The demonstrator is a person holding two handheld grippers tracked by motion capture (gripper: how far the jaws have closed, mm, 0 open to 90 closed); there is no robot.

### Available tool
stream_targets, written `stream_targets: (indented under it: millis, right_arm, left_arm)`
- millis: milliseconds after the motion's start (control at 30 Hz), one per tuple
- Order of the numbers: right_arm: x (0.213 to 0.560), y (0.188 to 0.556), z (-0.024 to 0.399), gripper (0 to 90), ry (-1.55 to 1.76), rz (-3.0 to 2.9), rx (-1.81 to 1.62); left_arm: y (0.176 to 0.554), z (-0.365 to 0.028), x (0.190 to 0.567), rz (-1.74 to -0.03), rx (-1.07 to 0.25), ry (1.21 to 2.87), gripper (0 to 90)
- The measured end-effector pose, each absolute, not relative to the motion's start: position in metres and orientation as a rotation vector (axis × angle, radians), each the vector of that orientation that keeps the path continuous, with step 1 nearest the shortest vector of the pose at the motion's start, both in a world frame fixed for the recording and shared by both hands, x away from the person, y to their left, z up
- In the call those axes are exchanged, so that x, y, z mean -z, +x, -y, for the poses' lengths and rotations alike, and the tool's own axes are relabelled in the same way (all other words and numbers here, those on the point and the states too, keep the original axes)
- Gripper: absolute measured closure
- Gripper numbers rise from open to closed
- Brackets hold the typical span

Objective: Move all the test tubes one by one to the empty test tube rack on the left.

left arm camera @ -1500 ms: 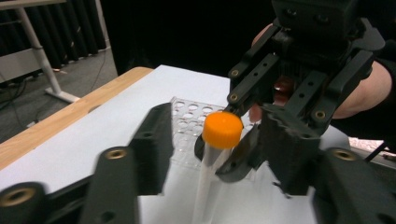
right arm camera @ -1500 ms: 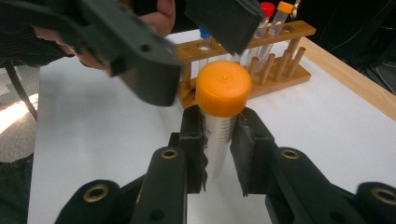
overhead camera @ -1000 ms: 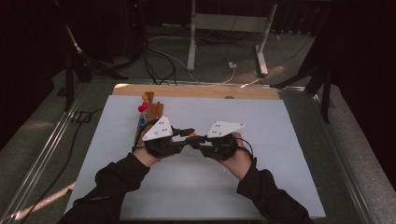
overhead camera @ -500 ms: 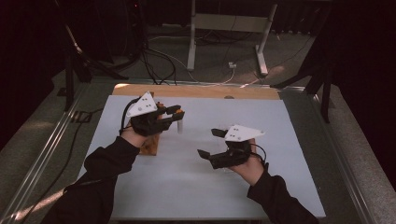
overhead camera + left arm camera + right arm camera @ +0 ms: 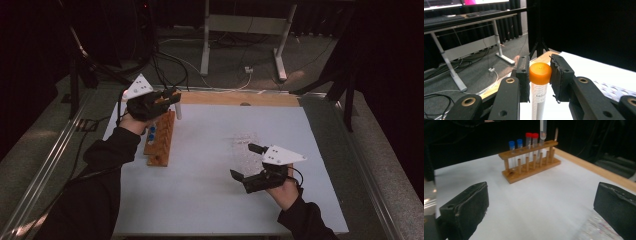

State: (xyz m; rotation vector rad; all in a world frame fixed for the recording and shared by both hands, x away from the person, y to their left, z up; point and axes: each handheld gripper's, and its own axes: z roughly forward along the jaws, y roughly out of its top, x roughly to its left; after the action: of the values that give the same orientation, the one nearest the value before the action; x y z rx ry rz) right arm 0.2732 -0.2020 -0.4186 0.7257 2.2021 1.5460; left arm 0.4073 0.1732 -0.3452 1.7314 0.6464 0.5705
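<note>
The left gripper [image 5: 537, 75] is clamping an orange-capped tube [image 5: 539, 85] upright, cap up, above the wooden rack's [image 5: 531, 162] far end. The right gripper [image 5: 245, 162], just opened, is holding nothing. Its view is showing 2 blue-capped and 2 red-capped tubes.

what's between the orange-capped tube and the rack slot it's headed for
Nothing visible. The left gripper holds the orange-capped tube by its cap above the far end of the wooden rack, past the red-capped tubes; the holes there look free.
</note>
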Motion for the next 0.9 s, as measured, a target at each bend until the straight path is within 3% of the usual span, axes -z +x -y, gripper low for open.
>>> stream_targets:
  millis: [900]
  right_arm:
    - [0.421,0.271,0.208,0.2,0.722,-2.204,-1.543]
  left_arm:
    - [0.482,-0.22,0.374,-0.932,-0.716,1.634,71.6]
